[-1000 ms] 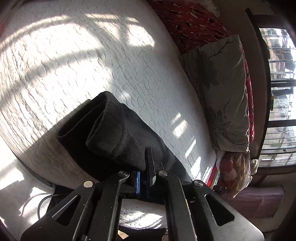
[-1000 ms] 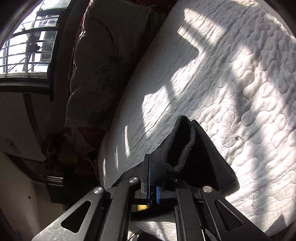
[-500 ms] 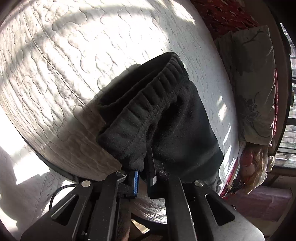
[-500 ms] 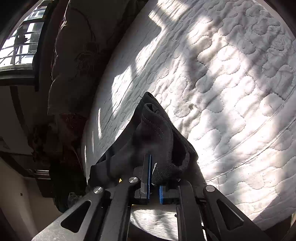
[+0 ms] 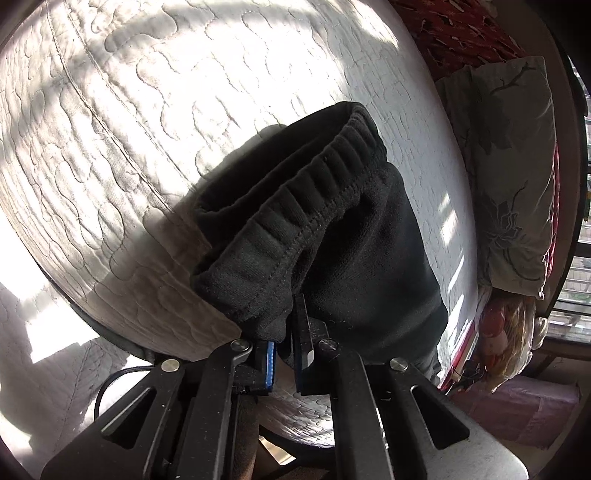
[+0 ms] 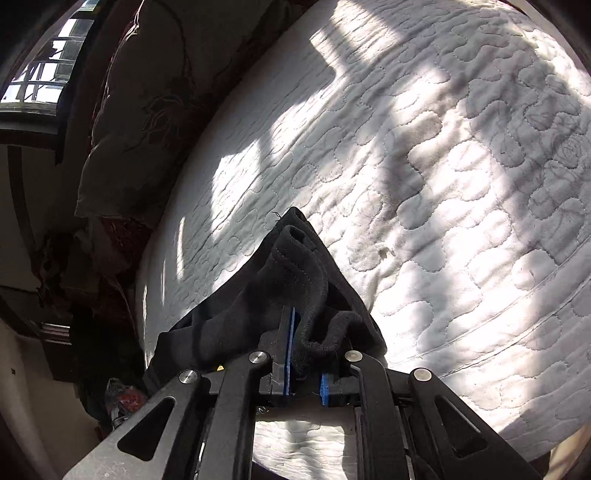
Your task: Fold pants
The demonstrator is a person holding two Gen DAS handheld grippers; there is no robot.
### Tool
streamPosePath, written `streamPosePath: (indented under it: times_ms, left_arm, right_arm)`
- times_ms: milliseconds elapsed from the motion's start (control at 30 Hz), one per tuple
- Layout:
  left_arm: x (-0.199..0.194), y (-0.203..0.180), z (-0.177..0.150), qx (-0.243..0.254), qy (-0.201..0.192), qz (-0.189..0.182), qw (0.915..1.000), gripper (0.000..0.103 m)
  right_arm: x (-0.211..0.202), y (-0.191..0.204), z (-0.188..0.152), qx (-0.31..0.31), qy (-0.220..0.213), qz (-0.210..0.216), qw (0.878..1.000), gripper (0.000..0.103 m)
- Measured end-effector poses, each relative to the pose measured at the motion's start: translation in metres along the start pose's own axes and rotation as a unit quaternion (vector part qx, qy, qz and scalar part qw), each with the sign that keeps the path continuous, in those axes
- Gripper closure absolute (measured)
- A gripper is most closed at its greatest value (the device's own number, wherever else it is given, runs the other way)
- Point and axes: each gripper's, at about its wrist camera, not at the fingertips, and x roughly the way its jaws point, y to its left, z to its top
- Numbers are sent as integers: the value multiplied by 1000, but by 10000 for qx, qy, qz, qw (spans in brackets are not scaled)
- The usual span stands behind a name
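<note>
The black pants (image 5: 354, 251) lie bunched near the front edge of a white quilted mattress (image 5: 147, 129). The ribbed waistband (image 5: 295, 206) faces the left wrist view. My left gripper (image 5: 286, 332) has its jaws a small way apart around the waistband's near corner, and the cloth sits between them. In the right wrist view my right gripper (image 6: 306, 354) has its jaws parted, with a rolled hem of the pants (image 6: 295, 280) resting loosely between them.
A grey floral pillow (image 5: 509, 166) and a red patterned blanket (image 5: 461, 33) lie along the mattress's far side; the pillow also shows in the right wrist view (image 6: 144, 103). A window (image 6: 44, 74) and bags on the floor (image 5: 509, 339) are beyond.
Both grippers moved forward over the mattress with the pants and lowered them. The jaws of both have widened from shut to parted, and the cloth has slackened between them.
</note>
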Motion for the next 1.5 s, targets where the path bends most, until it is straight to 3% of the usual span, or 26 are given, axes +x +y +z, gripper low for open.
streamPosePath:
  times_ms: [33,167,267,333,400,500,633,700,767,800,900,967,1033,1133,1233,1333,1433,1500]
  left_arm:
    - [0,0,0,23,7,19,10000,97]
    - [-5,-1,-8,167,85,10,9998,95]
    - [-13,-3,-28,426,151,-118,9989,95]
    - [-16,-19,-48,890,229,-94,9957,95]
    - [-20,-49,-67,1559,166,75,9876,95]
    - [-24,-104,-88,2536,-64,305,9668,95]
    - [-15,-168,-95,3218,80,194,9466,93]
    - [-3,-201,-97,3404,269,120,9398,81]
    - [13,-230,-101,3610,461,79,9314,48]
    - [23,-244,-104,3680,565,75,9281,44]
    - [51,-275,-112,3810,809,169,9209,43]
    - [71,-288,-111,3715,1081,240,9218,43]
    - [89,-293,-108,3451,1347,384,9280,43]
    - [112,-292,-104,3137,1589,777,9329,43]
    - [119,-286,-97,2798,1677,987,9401,43]
    - [111,-283,-89,2624,1549,960,9476,43]
    - [105,-282,-76,2602,1402,1119,9488,42]
    - [111,-278,-72,2561,1555,1249,9458,42]
  right_arm:
    - [-5,-7,-5,116,-18,164,9998,92]
    - [-39,-15,-13,226,-430,-104,9988,69]
    - [-65,-6,-5,-28,-893,-185,9958,62]
    - [-69,5,4,-262,-947,-139,9951,61]
    - [-60,16,13,-511,-751,-85,9958,59]
    - [-34,29,24,-793,-446,-279,9955,59]
    - [-12,36,33,-901,-266,-375,9949,59]
    - [-7,39,37,-1010,-248,-406,9938,59]
    - [-3,41,37,-1089,-169,-431,9930,59]
    - [-1,43,36,-1135,-120,-473,9923,59]
    - [1,45,33,-1232,-95,-533,9909,59]
    - [0,44,32,-1236,-111,-514,9909,59]
    - [0,44,33,-1245,-83,-472,9911,59]
    - [1,44,33,-1266,-39,-458,9909,59]
    - [4,45,34,-1277,-7,-440,9908,59]
    - [4,47,34,-1337,9,-418,9901,59]
    - [4,50,33,-1508,49,-436,9876,59]
    - [7,52,33,-1624,97,-488,9855,59]
